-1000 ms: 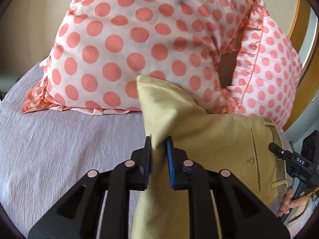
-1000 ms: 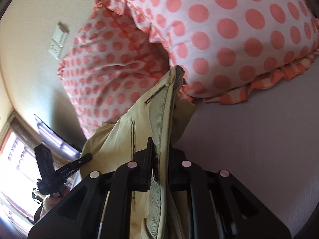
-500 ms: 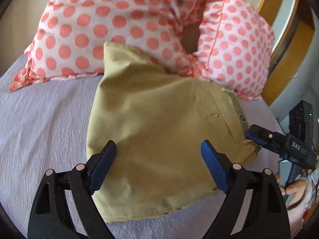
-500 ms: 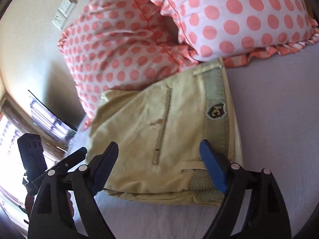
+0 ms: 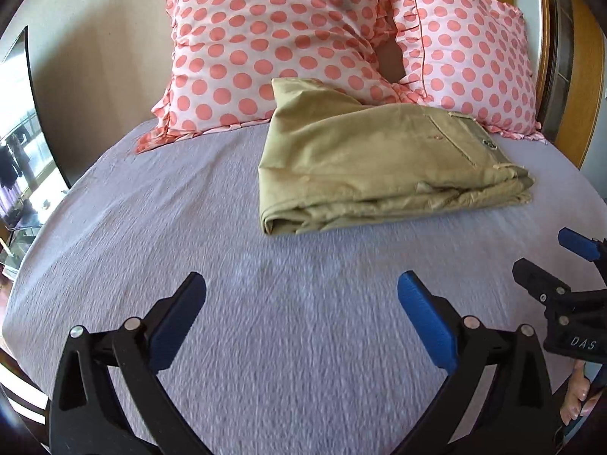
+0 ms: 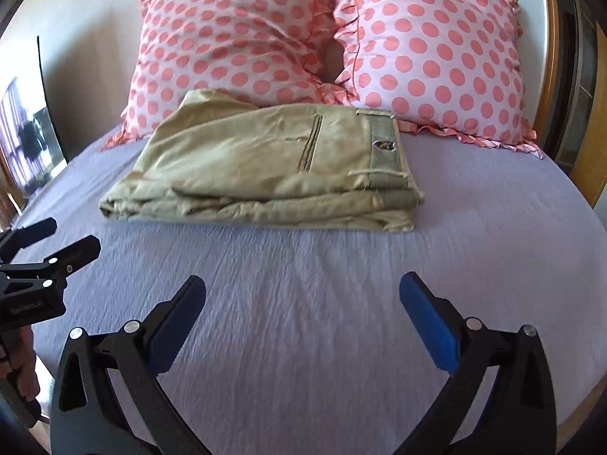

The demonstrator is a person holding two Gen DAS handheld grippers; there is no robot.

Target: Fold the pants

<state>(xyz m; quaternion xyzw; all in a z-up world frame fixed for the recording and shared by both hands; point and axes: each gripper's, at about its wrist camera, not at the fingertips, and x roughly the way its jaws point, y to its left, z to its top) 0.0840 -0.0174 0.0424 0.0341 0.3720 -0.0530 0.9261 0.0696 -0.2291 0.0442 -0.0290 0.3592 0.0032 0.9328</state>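
Note:
The khaki pants [image 5: 379,163] lie folded in a flat stack on the lilac bed sheet [image 5: 265,303], against the pillows; they also show in the right wrist view [image 6: 265,167], waistband to the right. My left gripper [image 5: 301,284] is open and empty, well short of the pants. My right gripper [image 6: 303,284] is open and empty, also back from the pants. Each gripper shows at the edge of the other's view: the right gripper [image 5: 557,261] and the left gripper [image 6: 49,239].
Two white pillows with coral dots [image 5: 273,45] [image 6: 428,57] lean against the wall behind the pants. A wooden frame [image 5: 584,76] stands at the right. A dark-framed mirror or screen [image 5: 22,132] stands at the left of the bed.
Both grippers let go of the pants, opened wide and pulled back toward the near side of the bed. The pants now lie folded on the sheet.

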